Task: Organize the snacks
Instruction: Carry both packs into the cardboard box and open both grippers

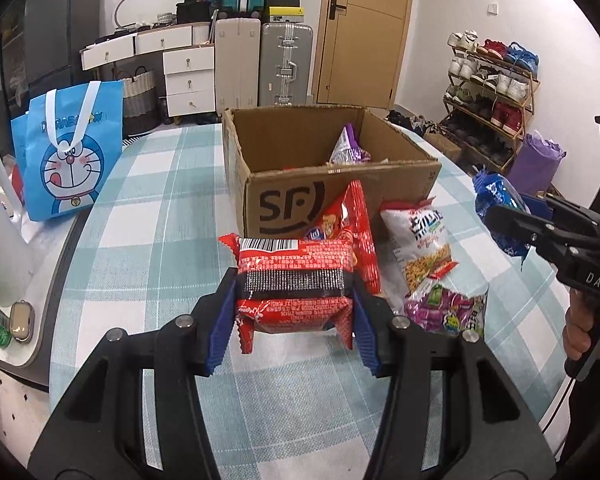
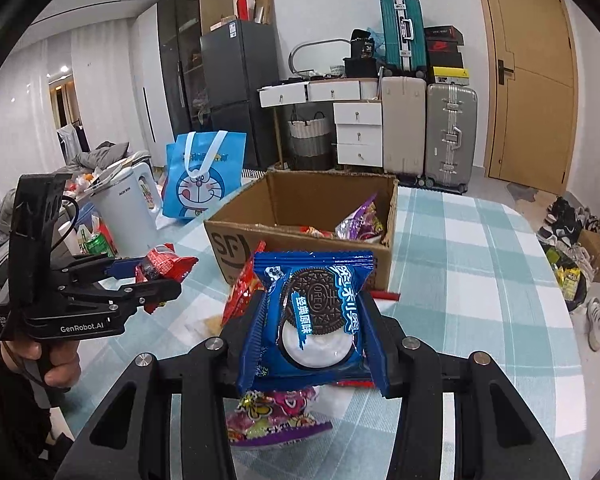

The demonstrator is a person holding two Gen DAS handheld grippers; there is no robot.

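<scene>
Left wrist: red packet [image 1: 294, 276] nears box rim [image 1: 340, 168].

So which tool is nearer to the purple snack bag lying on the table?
Right. The right tool, holding the Oreo pack, hangs just above the purple snack bag; the left tool sits off to its side.

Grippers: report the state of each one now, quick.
Left gripper: shut on the red snack pack.
Right gripper: shut on the blue Oreo pack.
</scene>
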